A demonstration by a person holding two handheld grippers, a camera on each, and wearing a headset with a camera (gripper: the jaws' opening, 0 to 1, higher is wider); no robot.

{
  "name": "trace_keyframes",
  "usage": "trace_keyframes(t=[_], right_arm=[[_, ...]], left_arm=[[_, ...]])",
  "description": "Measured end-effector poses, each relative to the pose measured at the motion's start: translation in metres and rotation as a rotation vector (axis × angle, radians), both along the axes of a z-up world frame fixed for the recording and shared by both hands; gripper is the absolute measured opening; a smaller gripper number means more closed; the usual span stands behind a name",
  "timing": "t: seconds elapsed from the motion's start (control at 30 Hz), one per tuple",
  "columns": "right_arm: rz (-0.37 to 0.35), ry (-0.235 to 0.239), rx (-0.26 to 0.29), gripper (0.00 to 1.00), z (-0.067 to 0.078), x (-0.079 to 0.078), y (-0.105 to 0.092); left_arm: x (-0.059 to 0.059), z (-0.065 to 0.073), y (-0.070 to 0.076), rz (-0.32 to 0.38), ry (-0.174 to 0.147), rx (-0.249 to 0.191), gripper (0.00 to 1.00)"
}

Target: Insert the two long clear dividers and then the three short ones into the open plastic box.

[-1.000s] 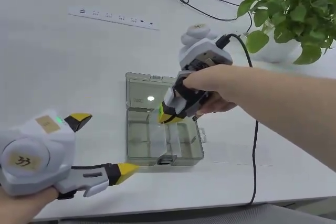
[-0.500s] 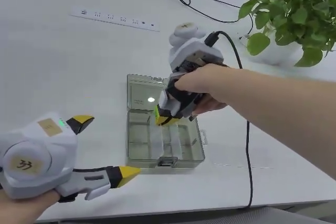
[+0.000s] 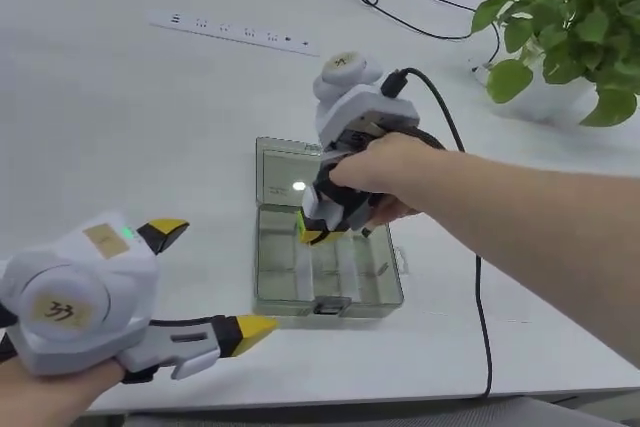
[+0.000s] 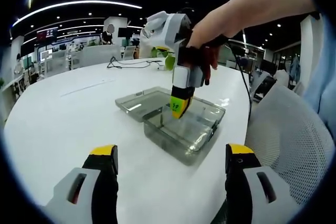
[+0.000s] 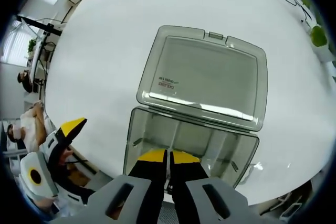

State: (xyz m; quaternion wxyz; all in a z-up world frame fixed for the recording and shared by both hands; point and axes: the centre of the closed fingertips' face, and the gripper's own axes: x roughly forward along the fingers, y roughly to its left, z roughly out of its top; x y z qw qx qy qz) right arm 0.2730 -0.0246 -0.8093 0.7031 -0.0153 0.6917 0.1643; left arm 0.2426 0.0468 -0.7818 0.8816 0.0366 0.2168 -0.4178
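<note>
The open clear plastic box [image 3: 262, 292] lies on the white table with its lid [image 3: 280, 172] folded flat behind it. Clear dividers [image 3: 345, 265] stand in it and split it into compartments. My right gripper [image 3: 312, 234] points down into the back left part of the box, shut, tips just inside the rim. From its own view [image 5: 168, 156] the tips press together over the box [image 5: 131, 140], and I cannot make out anything clear between them. My left gripper [image 3: 210, 280] is open and holds nothing, left of and in front of the box [image 4: 184, 135].
A white power strip [image 3: 240, 34] lies at the back. A black cable [image 3: 460, 147] runs from the right gripper across the table. A potted plant [image 3: 570, 17] stands at the back right. An office chair [image 4: 286, 129] shows past the table edge.
My right gripper has shifted left across the box and stayed shut. The left gripper has held its place, open. The head camera has drifted a little.
</note>
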Motion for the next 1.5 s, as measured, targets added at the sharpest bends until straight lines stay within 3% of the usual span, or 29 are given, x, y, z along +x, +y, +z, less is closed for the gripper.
trace_keyframes(t=[0.53, 0.63, 0.7, 0.77, 0.93, 1.2, 1.43, 1.5], right_arm=[[0.056, -0.012, 0.018, 0.05, 0.001, 0.004, -0.001], [0.089, -0.033, 0.019, 0.15, 0.0, 0.004, -0.002], [0.089, -0.034, 0.022, 0.16, 0.001, 0.003, -0.003], [0.089, -0.064, 0.041, 0.2, 0.003, 0.007, -0.003], [0.067, -0.079, 0.098, 0.31, 0.006, 0.008, 0.001], [0.075, -0.118, 0.137, 0.47, 0.009, 0.007, 0.005], [0.094, -0.168, 0.2, 0.63, 0.017, 0.009, 0.015], [0.1, -0.21, 0.223, 0.67, 0.019, 0.014, 0.019]], left_arm=[[0.0, 0.0, -0.001, -0.003, -0.001, 0.007, 0.84], [-0.001, -0.002, 0.0, -0.005, 0.002, 0.012, 0.84], [-0.002, -0.002, 0.0, -0.006, 0.003, 0.015, 0.84], [-0.002, -0.002, -0.001, -0.009, 0.002, 0.016, 0.84], [-0.004, -0.002, -0.002, -0.012, 0.002, 0.021, 0.84], [-0.005, 0.002, -0.004, -0.017, -0.002, 0.028, 0.84], [-0.005, 0.009, -0.005, -0.018, -0.015, 0.04, 0.84], [-0.005, 0.01, -0.005, -0.018, -0.016, 0.04, 0.84]])
